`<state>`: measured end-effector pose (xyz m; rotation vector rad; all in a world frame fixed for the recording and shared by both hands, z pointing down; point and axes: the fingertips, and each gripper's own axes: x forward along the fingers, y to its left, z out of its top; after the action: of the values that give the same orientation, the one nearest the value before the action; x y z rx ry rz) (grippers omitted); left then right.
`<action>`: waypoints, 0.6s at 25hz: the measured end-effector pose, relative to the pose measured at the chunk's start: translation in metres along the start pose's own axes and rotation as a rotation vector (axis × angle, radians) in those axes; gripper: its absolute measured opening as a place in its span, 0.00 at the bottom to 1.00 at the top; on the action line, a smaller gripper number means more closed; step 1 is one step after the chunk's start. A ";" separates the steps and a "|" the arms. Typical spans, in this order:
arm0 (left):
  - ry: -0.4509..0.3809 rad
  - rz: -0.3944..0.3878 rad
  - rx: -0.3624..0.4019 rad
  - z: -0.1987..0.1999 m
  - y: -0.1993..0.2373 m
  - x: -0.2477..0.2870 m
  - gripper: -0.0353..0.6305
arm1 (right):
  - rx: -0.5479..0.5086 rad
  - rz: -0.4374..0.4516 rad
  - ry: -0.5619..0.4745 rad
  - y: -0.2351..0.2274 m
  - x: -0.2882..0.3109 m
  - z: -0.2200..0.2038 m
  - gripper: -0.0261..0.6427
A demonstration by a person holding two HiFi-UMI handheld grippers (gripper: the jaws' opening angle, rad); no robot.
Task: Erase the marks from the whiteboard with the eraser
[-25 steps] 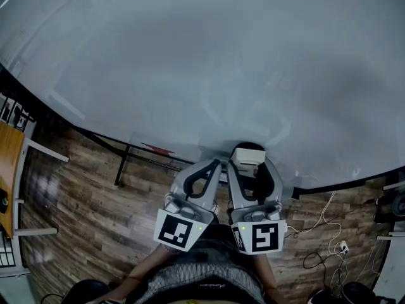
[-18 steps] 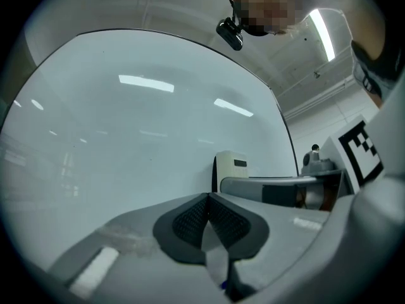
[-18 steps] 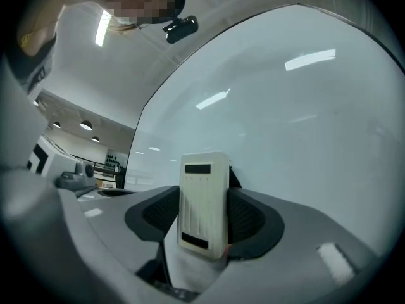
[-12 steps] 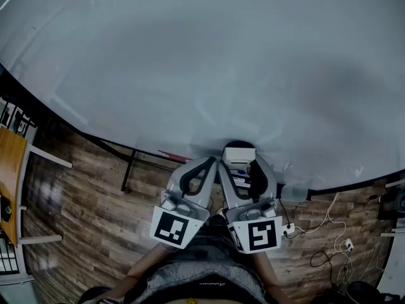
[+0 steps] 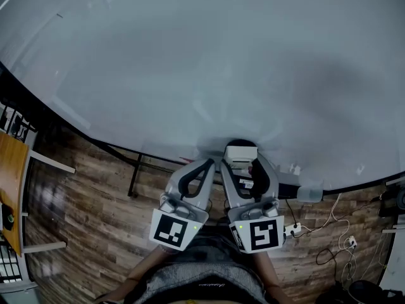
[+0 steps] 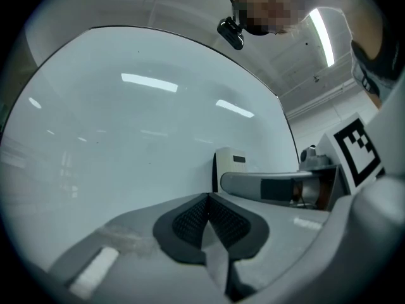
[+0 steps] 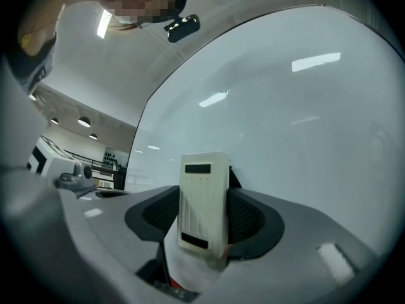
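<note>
the right gripper (image 7: 204, 219) has its jaws clamped on the eraser (image 7: 204, 198), held low at the whiteboard's (image 5: 190, 62) bottom edge. the left gripper (image 6: 207, 223) is closed on nothing. best to press the eraser's face flat and sweep in overlapping passes. no marks show on the glossy board. wood floor (image 5: 82, 195) lies below.

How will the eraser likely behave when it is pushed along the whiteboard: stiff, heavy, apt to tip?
The eraser is probably stiff: its white casing looks like hard moulded plastic. It seems light, since the right claw holds it by the sides alone. It stands tall beyond the claw, so a hard push against the whiteboard might tilt it.
</note>
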<state>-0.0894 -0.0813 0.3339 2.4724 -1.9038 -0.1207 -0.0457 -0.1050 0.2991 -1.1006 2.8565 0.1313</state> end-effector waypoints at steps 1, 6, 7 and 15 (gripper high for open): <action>-0.001 0.006 -0.003 0.000 0.014 -0.006 0.06 | 0.000 0.000 0.002 0.010 0.008 -0.001 0.40; -0.008 0.015 0.000 0.000 0.034 -0.018 0.06 | 0.001 -0.008 -0.004 0.022 0.019 -0.002 0.40; -0.008 0.014 0.000 0.001 0.033 -0.019 0.06 | -0.001 -0.011 -0.005 0.022 0.018 -0.001 0.40; 0.002 -0.006 0.012 0.003 0.034 -0.029 0.06 | 0.013 -0.025 -0.032 0.026 0.019 0.007 0.40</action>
<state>-0.1294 -0.0620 0.3340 2.4853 -1.9024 -0.1077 -0.0770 -0.0982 0.2920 -1.1211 2.8100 0.1271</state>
